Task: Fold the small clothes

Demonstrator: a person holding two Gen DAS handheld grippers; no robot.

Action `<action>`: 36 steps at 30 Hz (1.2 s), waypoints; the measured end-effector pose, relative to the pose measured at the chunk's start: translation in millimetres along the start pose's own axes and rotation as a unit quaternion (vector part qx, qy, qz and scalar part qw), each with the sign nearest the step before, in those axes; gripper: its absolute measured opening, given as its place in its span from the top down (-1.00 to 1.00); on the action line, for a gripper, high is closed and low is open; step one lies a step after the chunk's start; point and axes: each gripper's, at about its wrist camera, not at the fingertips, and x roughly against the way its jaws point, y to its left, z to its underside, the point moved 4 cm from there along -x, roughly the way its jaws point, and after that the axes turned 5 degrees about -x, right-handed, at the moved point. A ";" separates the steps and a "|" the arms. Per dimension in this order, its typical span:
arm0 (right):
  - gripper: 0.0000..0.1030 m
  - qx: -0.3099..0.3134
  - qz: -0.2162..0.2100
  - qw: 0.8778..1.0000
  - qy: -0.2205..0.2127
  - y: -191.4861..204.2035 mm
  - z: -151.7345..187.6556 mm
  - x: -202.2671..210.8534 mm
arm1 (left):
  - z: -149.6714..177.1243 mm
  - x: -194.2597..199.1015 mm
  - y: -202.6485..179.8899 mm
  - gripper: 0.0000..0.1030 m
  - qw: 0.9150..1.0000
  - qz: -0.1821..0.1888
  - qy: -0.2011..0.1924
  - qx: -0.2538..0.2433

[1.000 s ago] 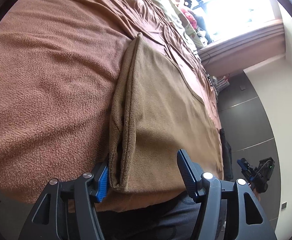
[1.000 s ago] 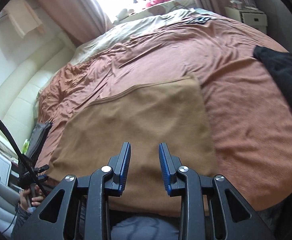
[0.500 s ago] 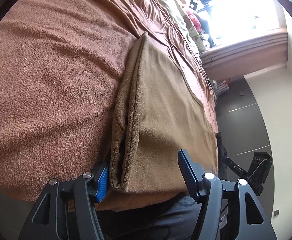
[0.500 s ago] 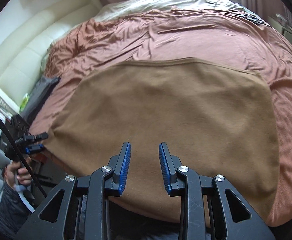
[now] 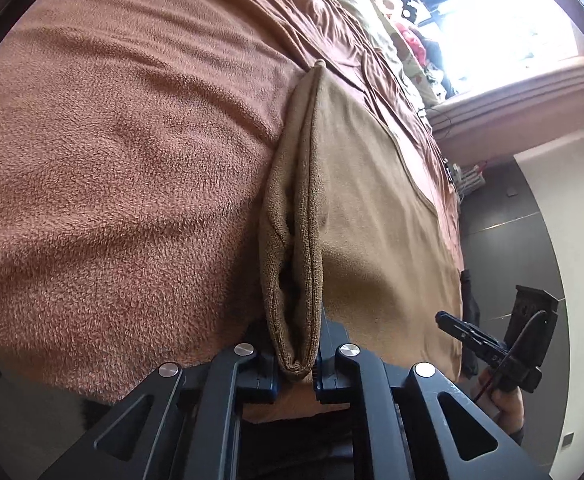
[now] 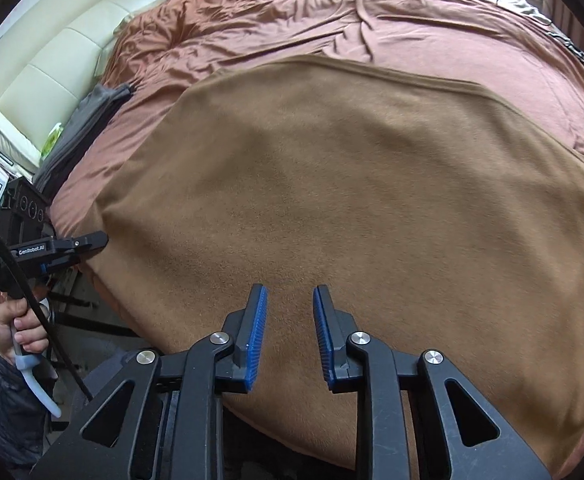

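Here the left hand-held gripper (image 5: 297, 374), lettered "GenRobot.AI", pinches the brown cloth's (image 5: 376, 216) corner; the right hand-held gripper (image 6: 290, 334) gapes.

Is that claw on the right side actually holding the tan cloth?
No, the right claw hovers over the tan cloth with its blue fingers apart and nothing between them.

folded cloth (image 6: 332, 184) on bed (image 6: 392, 40) — near edge
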 end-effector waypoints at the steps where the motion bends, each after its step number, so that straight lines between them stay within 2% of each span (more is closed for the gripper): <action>1: 0.69 -0.001 0.003 1.000 0.004 -0.9 -3.8 -5.0 | 0.3 0.7 0.4 0.77 1.000 -0.001 -0.001 0.001; 3: 0.78 -0.005 0.012 1.000 0.012 -4.1 -10.5 -14.7 | 0.7 2.0 0.6 0.78 1.000 -0.003 -0.004 0.003; 8: 0.87 -0.026 0.020 0.999 0.016 -14.1 -24.3 -31.9 | 3.1 4.9 5.2 0.78 1.000 0.000 -0.007 0.018; 28: 0.88 -0.072 0.036 0.997 -0.016 -40.2 -91.5 -60.9 | 17.6 18.3 27.9 0.79 0.997 0.018 -0.026 0.076; 36: 0.87 -0.093 0.049 0.994 -0.031 -49.0 -114.9 -72.4 | 29.6 23.9 33.6 0.81 0.993 0.022 -0.042 0.112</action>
